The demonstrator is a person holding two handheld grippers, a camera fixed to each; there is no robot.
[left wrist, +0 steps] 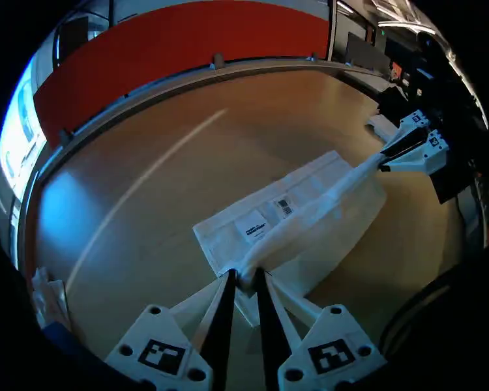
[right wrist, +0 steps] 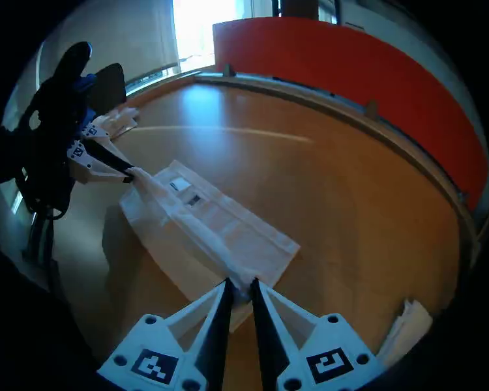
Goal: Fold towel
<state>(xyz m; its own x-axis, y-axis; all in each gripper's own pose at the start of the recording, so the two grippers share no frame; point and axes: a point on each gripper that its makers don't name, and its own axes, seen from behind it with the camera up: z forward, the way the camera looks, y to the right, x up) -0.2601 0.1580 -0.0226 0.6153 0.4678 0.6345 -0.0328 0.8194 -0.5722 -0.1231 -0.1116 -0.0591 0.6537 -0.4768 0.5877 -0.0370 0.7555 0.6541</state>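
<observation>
A white towel (left wrist: 296, 215) with small labels on it hangs stretched above the wooden table (left wrist: 147, 195), one edge pulled taut between the two grippers while its far part rests on the wood. My left gripper (left wrist: 245, 280) is shut on one corner of that edge. Farther off in the left gripper view, the right gripper (left wrist: 383, 159) pinches the opposite corner. In the right gripper view the towel (right wrist: 205, 228) runs from my right gripper (right wrist: 241, 290), shut on its near corner, to the left gripper (right wrist: 130, 174) held by a person's hand.
A red partition (left wrist: 179, 52) (right wrist: 375, 85) stands behind the table's raised rim. More white cloth lies at the table's edges (right wrist: 117, 120) (right wrist: 407, 326) (left wrist: 45, 296). Dark equipment (left wrist: 440, 78) sits beyond the right gripper.
</observation>
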